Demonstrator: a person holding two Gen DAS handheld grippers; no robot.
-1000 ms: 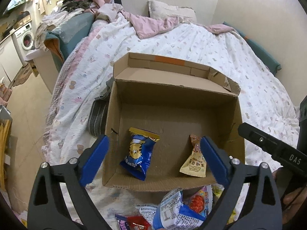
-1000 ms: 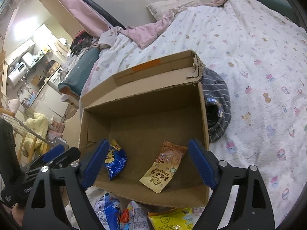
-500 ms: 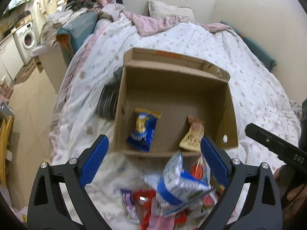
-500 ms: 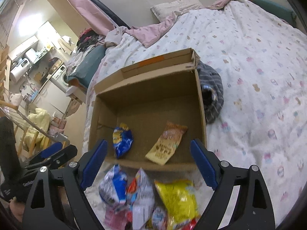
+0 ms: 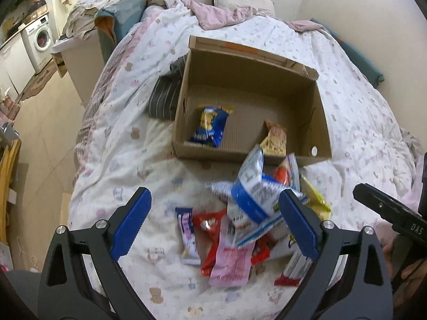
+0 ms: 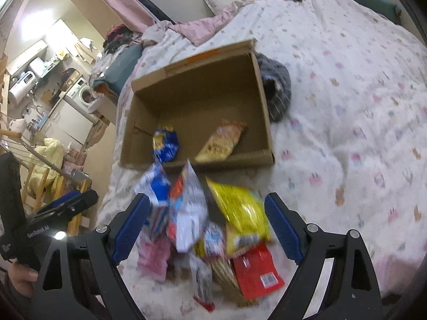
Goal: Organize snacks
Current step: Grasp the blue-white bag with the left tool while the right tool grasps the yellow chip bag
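Both the left gripper (image 5: 213, 224) and right gripper (image 6: 206, 229) gape empty; the yellow chip bag (image 6: 244, 217) looks light, crinkly, slippery, so pinch its sealed edge

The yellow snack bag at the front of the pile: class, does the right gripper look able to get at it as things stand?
Probably yes. The right gripper is open and empty, and the yellow snack bag lies on top of the pile between its fingers, nothing covering it. Neighbouring packets crowd its left edge, so one might get pinched too.

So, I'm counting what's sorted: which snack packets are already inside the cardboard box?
Two: the blue packet at the left and the tan packet at the right. All the others lie heaped on the quilt before the cardboard box.
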